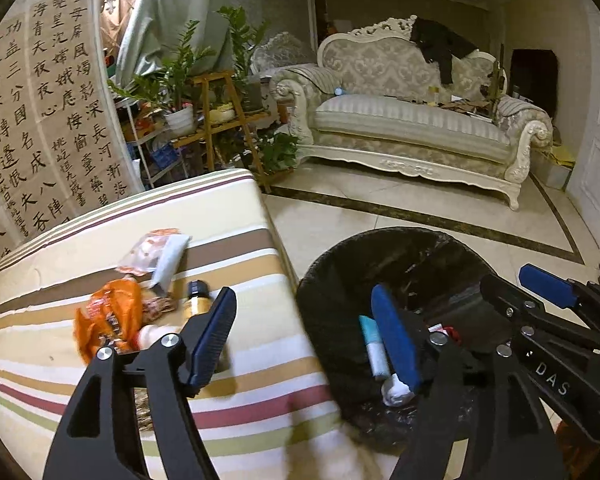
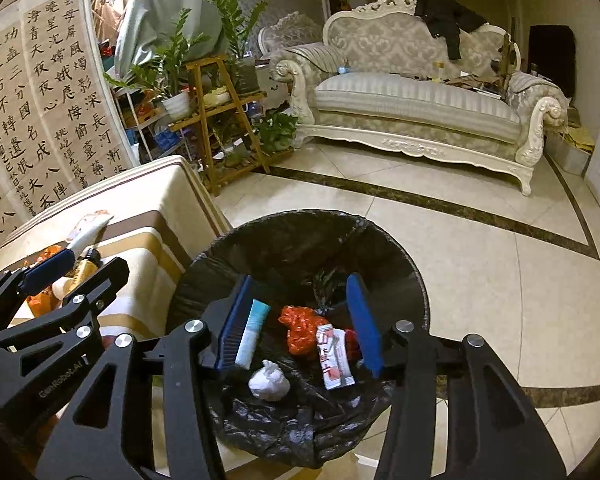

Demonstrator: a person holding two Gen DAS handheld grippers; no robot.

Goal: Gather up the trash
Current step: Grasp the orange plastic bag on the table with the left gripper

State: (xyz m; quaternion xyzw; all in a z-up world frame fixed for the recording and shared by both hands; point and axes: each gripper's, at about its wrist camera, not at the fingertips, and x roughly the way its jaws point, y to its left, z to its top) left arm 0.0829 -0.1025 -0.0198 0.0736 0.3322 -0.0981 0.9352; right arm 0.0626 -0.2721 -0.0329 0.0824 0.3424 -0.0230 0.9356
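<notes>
While angled down over the black-lined bin (image 2: 300, 248), right gripper (image 2: 304, 320) hanging with jaws apart, nothing pinched. Beside it, left gripper (image 1: 308, 332) spread wide, empty, straddling the edge of the striped table (image 1: 240, 360) and the bin rim. Inside the bin: one blue tube (image 2: 253, 332), one white wad (image 2: 269, 381), one red wrapper (image 2: 300, 330), one white sachet (image 2: 334, 360). On the table: one orange bag (image 1: 108, 316), one small bottle (image 1: 196, 300).

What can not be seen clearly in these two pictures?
- Left wrist view: the brown bottle is partly hidden by the left gripper.
- Right wrist view: the trash bin has its near rim behind the right gripper.
- Both views: print on the orange wrapper is too blurred.
</notes>
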